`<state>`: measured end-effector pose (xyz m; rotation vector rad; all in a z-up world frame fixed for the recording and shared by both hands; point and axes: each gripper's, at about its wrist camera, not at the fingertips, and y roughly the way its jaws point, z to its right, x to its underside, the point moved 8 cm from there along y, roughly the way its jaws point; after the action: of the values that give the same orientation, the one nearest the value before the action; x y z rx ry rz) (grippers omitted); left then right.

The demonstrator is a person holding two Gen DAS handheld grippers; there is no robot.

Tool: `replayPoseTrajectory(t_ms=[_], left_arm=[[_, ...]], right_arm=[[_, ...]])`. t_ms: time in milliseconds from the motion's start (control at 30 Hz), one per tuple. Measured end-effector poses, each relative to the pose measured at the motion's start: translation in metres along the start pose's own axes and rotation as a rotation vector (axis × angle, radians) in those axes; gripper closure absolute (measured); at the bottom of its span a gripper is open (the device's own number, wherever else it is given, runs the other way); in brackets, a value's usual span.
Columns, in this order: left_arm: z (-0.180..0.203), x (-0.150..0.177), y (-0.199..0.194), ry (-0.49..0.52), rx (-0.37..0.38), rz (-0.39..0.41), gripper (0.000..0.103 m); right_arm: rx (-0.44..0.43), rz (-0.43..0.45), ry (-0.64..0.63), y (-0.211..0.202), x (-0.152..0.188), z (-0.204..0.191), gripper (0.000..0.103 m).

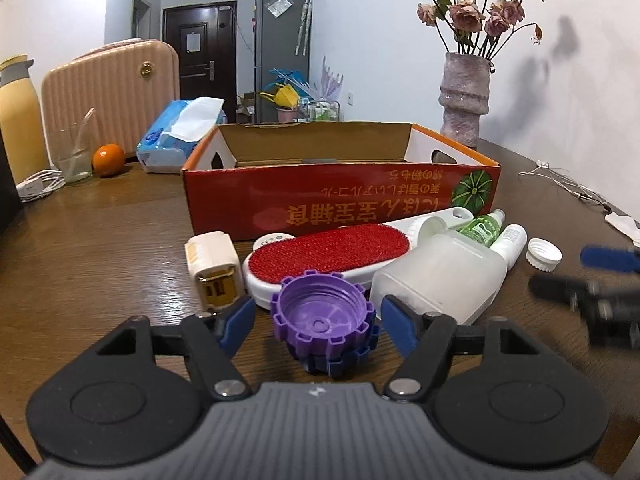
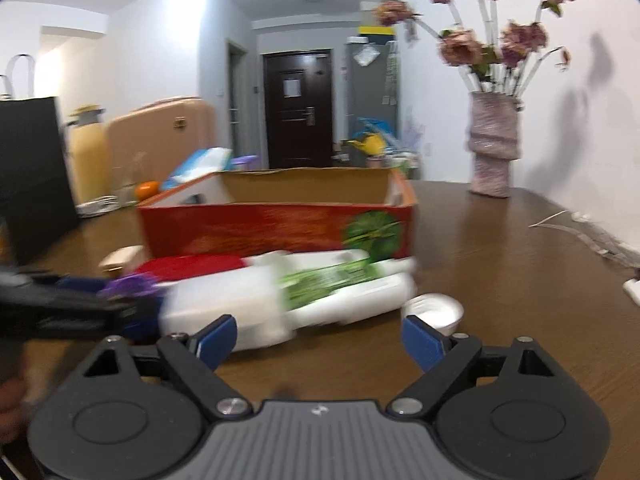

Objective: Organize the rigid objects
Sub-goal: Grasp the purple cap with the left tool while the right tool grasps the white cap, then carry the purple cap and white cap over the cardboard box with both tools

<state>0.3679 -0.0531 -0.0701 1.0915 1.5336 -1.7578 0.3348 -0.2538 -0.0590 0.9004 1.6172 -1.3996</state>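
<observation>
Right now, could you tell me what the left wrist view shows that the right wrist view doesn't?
Left wrist only: the left gripper open around the purple cap, pads clear of it; a drinking glass.
Right wrist only: the right gripper, open and empty; a black bag.
Both: the red box, white cap, vase.
</observation>
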Motion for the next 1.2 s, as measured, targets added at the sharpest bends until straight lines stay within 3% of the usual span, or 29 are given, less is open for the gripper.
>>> replayPoseTrajectory(t_ms=[33, 100, 167, 233, 367, 433, 667, 1200], left_arm=[[0.0, 0.0, 0.002, -0.003, 0.0, -0.006, 0.044], [-0.001, -0.001, 0.005, -0.012, 0.003, -0.013, 0.046], [0.0, -0.002, 0.006, -0.002, 0.005, -0.012, 0.046], [0.002, -0.003, 0.005, 0.006, 0.006, -0.003, 0.046], [0.005, -0.008, -0.005, 0.023, -0.008, 0.045, 0.046], [0.007, -0.012, -0.011, 0.026, -0.012, 0.063, 0.046], [0.006, -0.023, -0.05, 0.017, -0.035, 0.116, 0.046], [0.013, 0.004, -0.185, -0.063, -0.052, 0.248, 0.046]], right_arm=[[0.031, 0.0, 0.0, 0.004, -0.004, 0.01, 0.015], [0.082, -0.017, 0.003, 0.015, -0.008, 0.03, 0.015], [0.112, -0.067, 0.014, 0.029, -0.007, 0.047, 0.022], [0.111, -0.118, 0.039, 0.042, -0.006, 0.061, 0.033], [0.093, -0.16, 0.064, 0.057, -0.006, 0.074, 0.04], [0.101, -0.18, 0.059, 0.062, -0.004, 0.076, 0.064], [0.087, -0.146, 0.051, 0.038, -0.004, 0.068, 0.064], [0.003, 0.067, 0.01, -0.127, -0.012, 0.011, 0.064]])
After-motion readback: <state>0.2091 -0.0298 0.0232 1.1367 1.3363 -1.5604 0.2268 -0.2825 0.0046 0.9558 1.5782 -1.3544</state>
